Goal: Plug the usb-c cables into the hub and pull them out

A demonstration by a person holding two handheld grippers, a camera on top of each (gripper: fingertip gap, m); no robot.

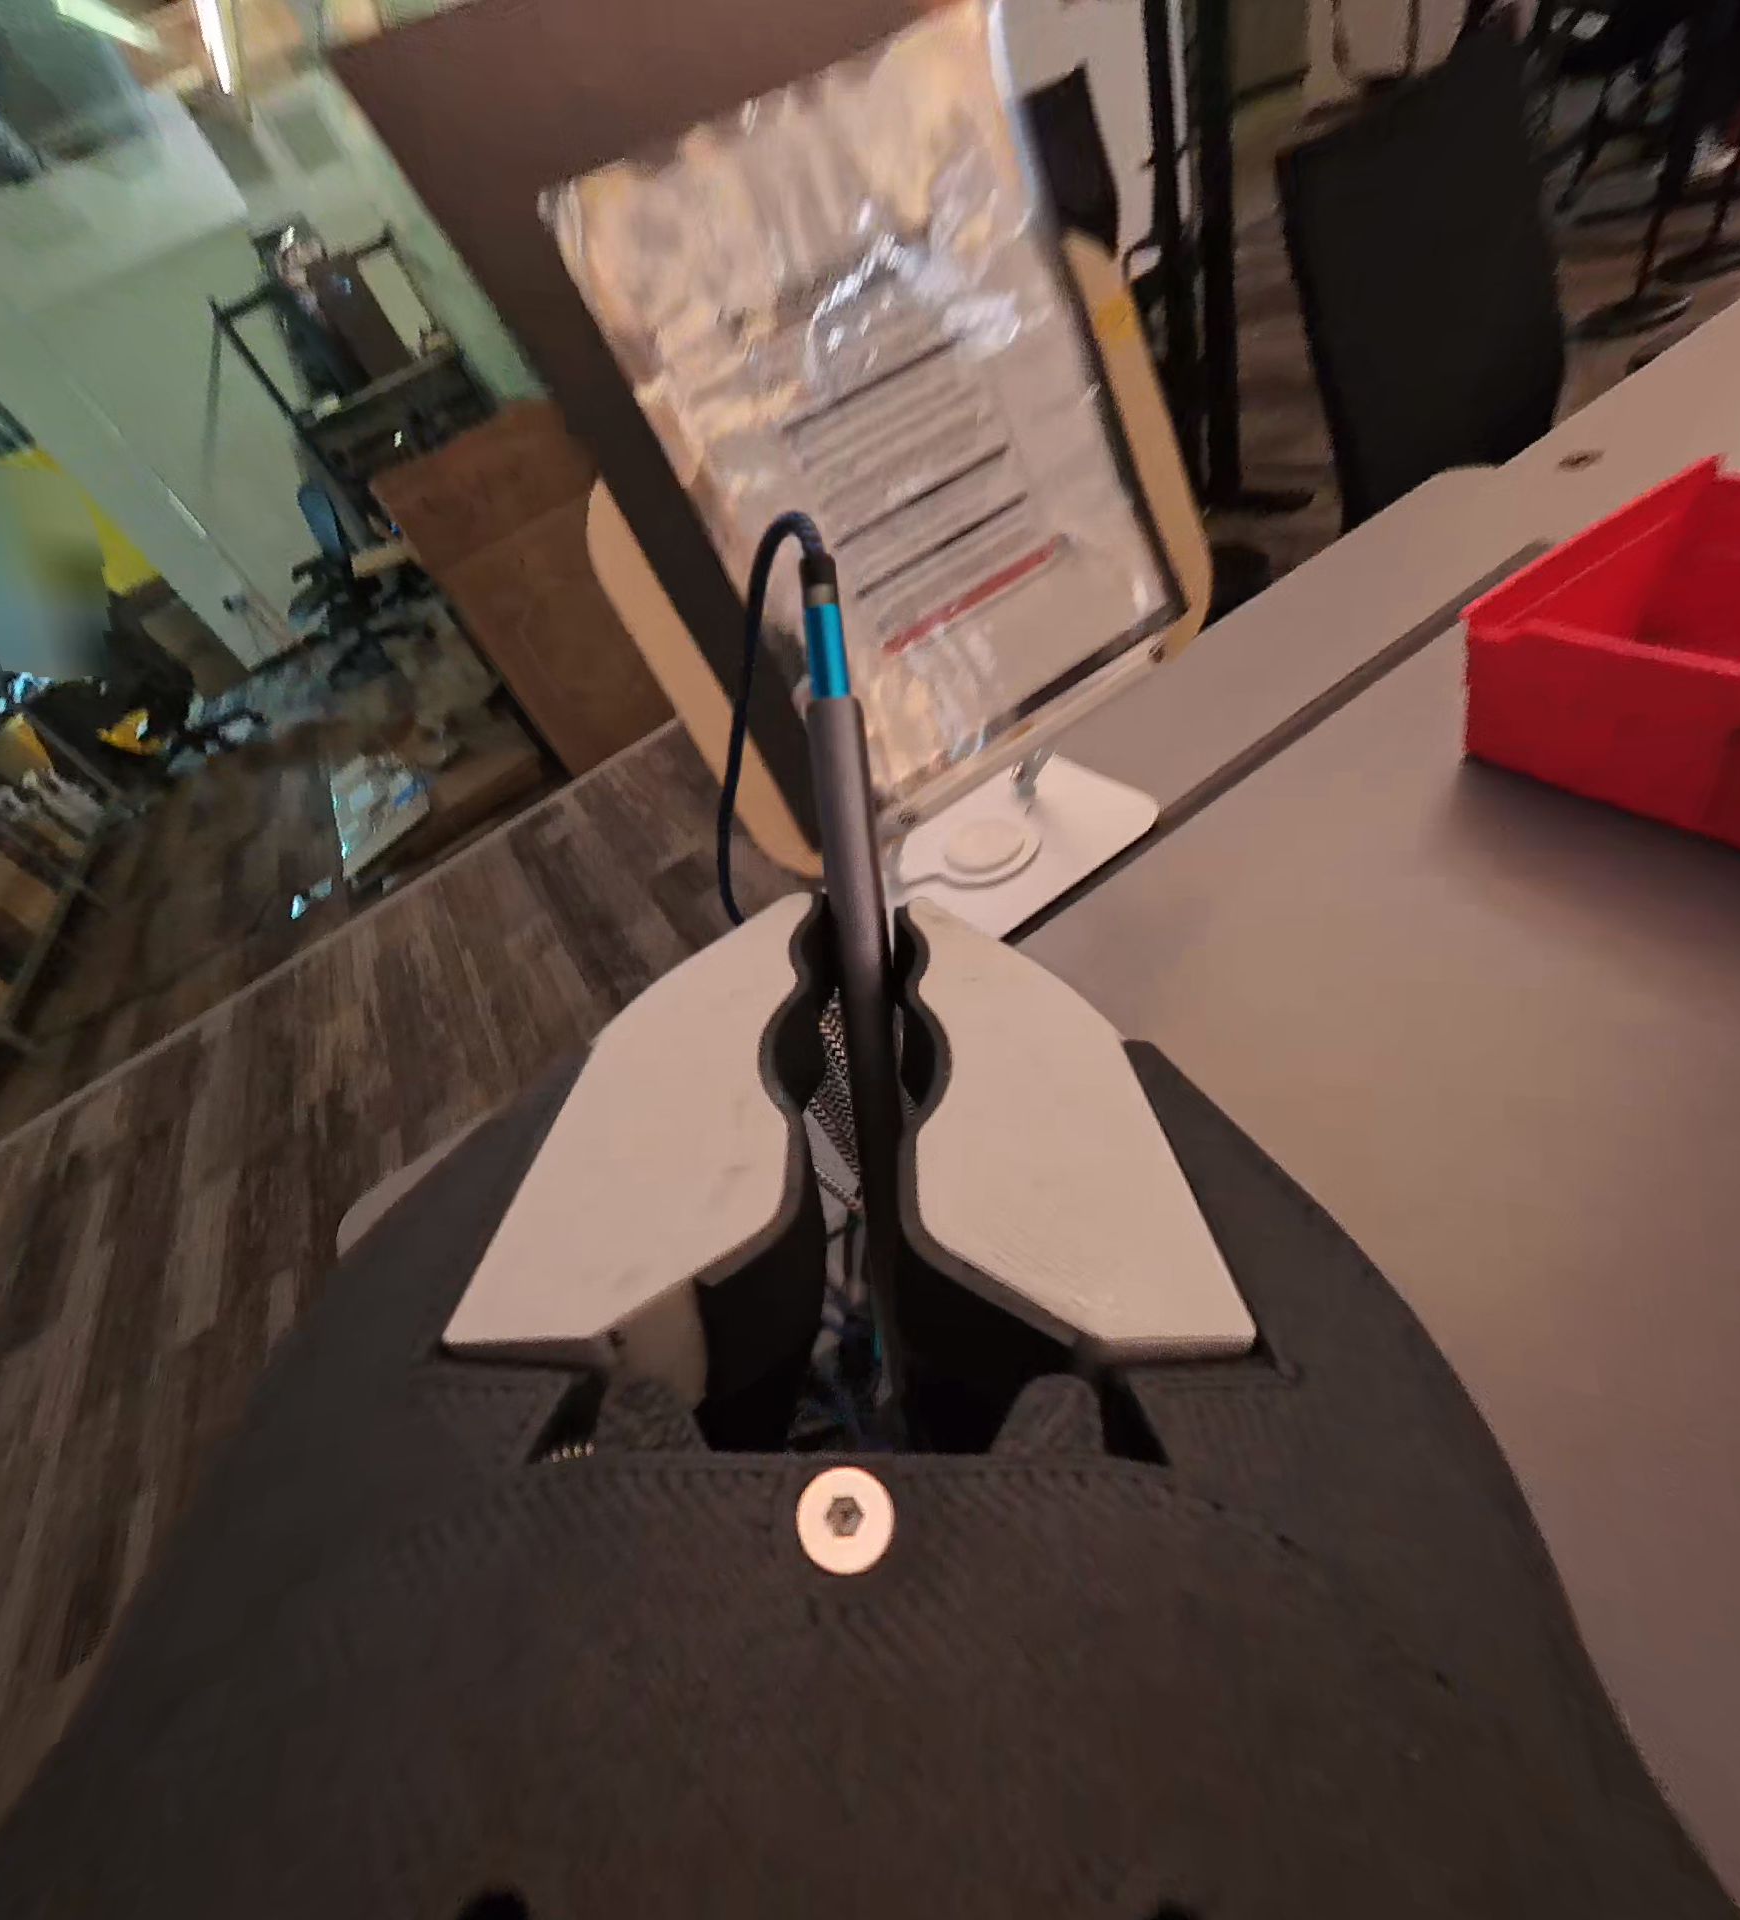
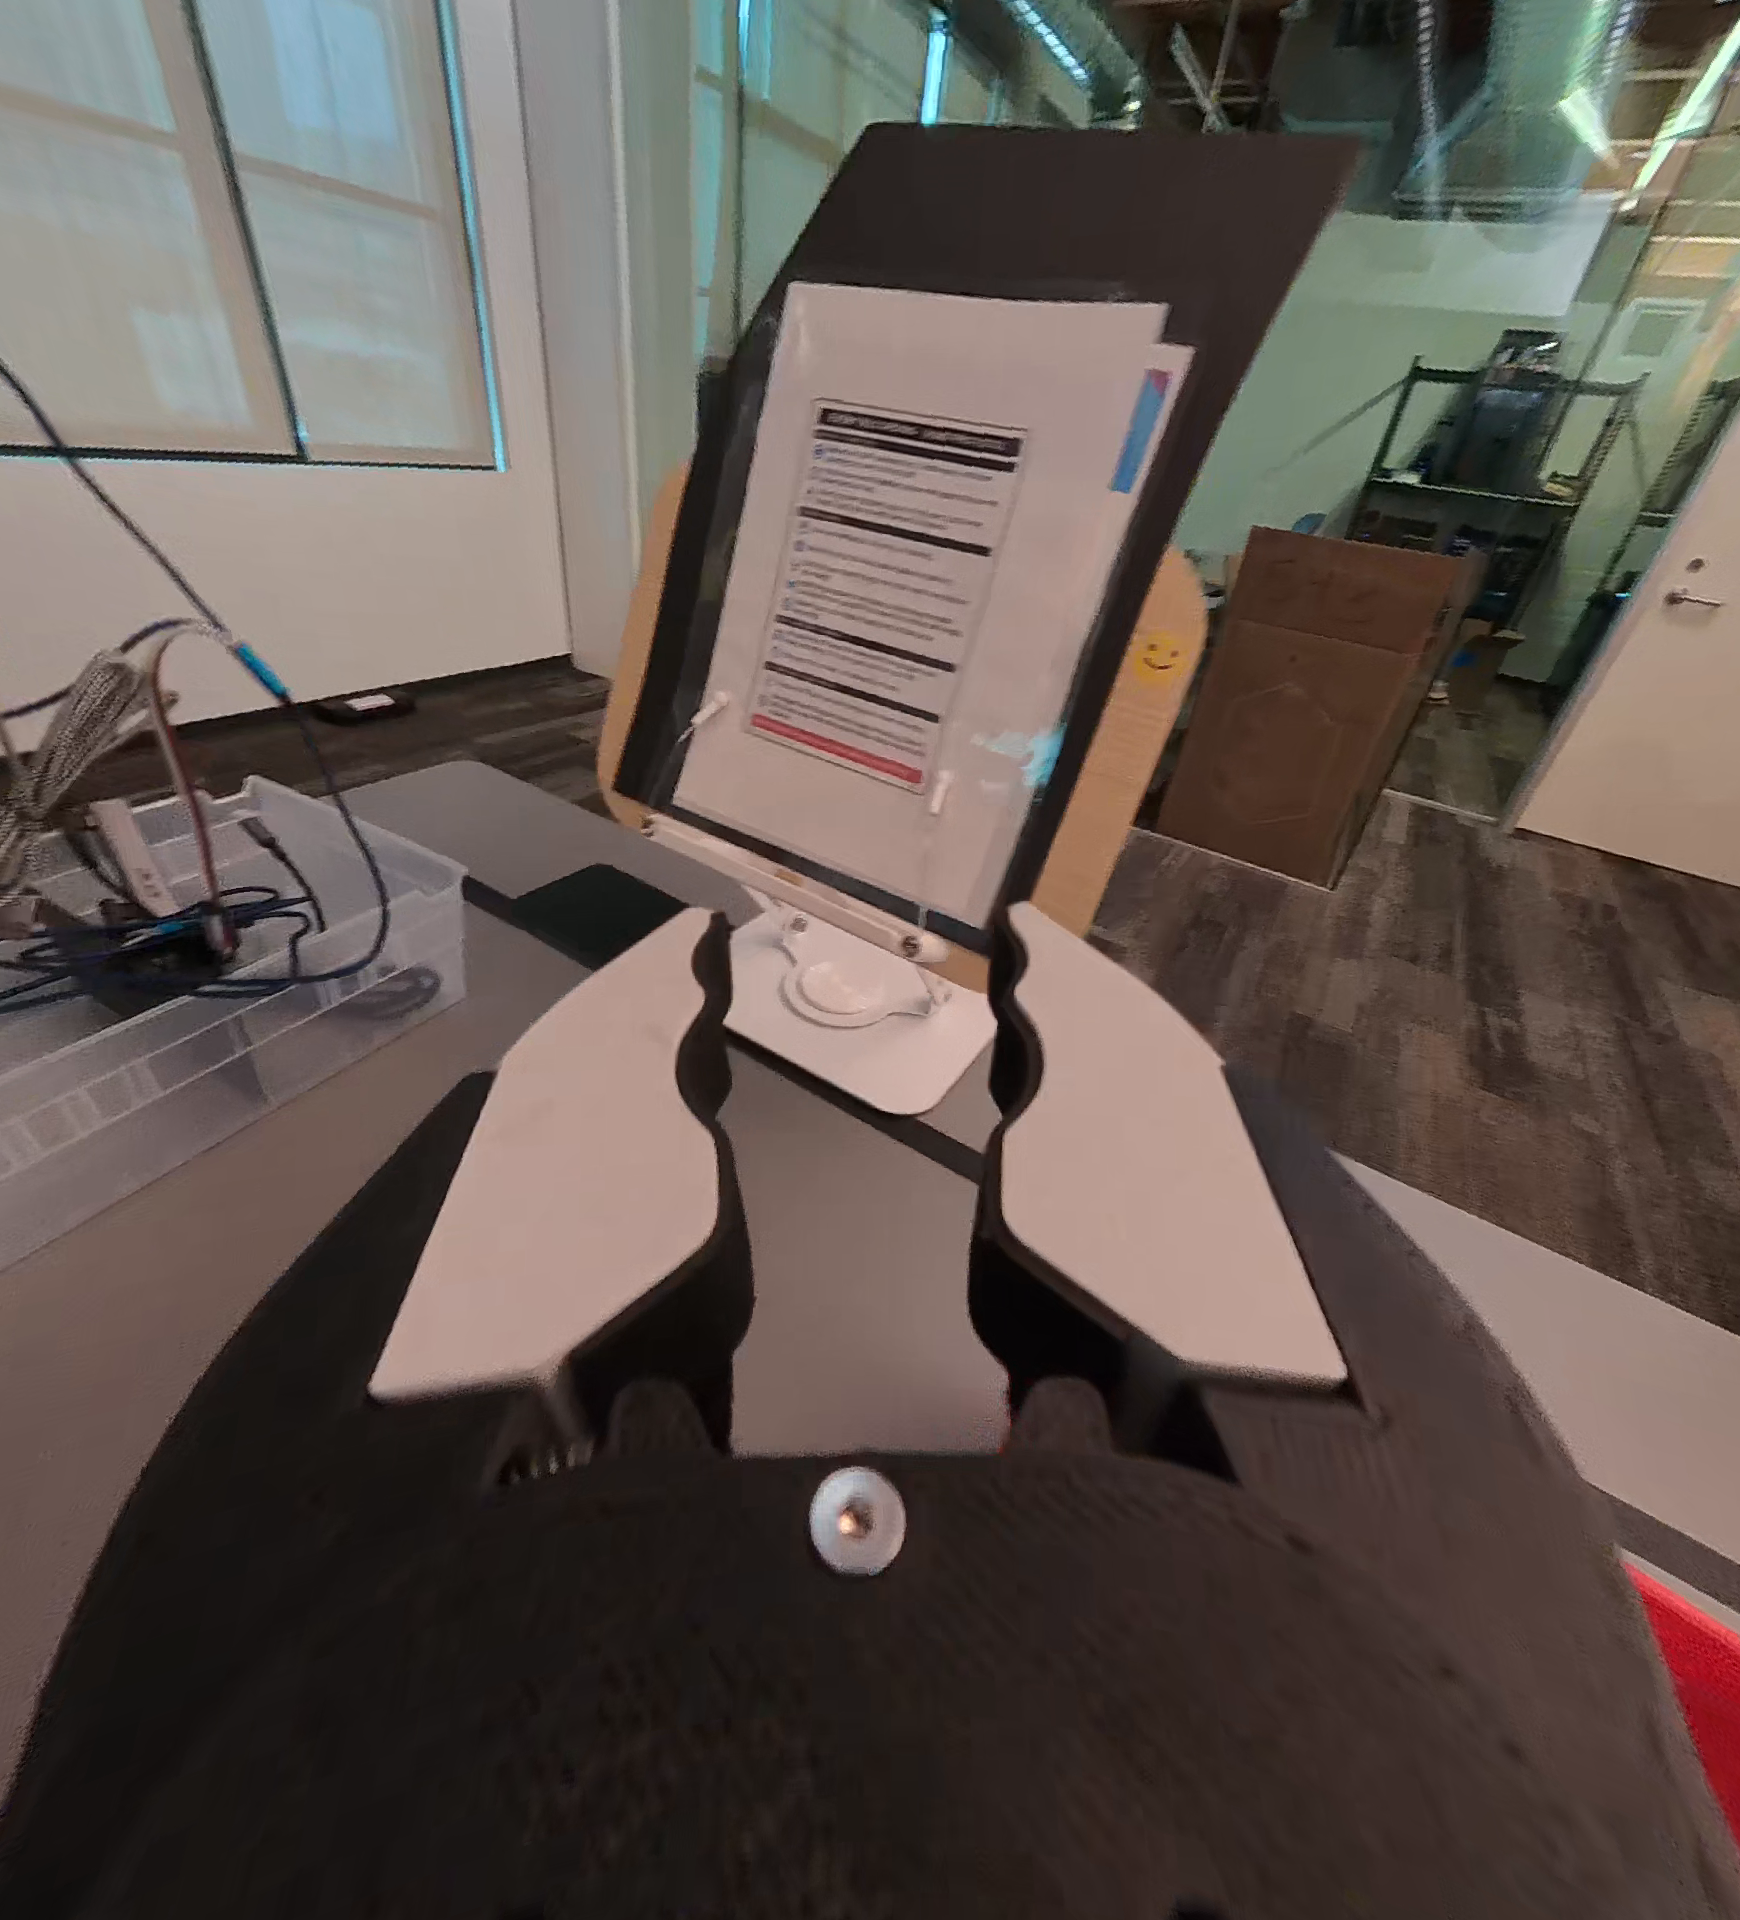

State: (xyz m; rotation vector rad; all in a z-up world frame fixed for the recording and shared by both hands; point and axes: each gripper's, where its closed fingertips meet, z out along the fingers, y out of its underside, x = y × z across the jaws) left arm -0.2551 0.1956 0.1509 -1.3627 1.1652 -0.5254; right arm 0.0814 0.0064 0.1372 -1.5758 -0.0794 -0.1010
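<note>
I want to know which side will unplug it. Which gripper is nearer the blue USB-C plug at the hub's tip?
Left. The left gripper is shut on the hub, with the blue plug just beyond its fingertips. The right gripper is open and empty, facing the document stand.

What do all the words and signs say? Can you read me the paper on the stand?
Printed sheet in the clear stand: lines of print, too small and blurred to read.
Yellow sticker on the tan board behind it: a smiley face, no words.
Cardboard box on the floor: only faint marks, unreadable.
Nothing else shows writing that can be read.
</note>
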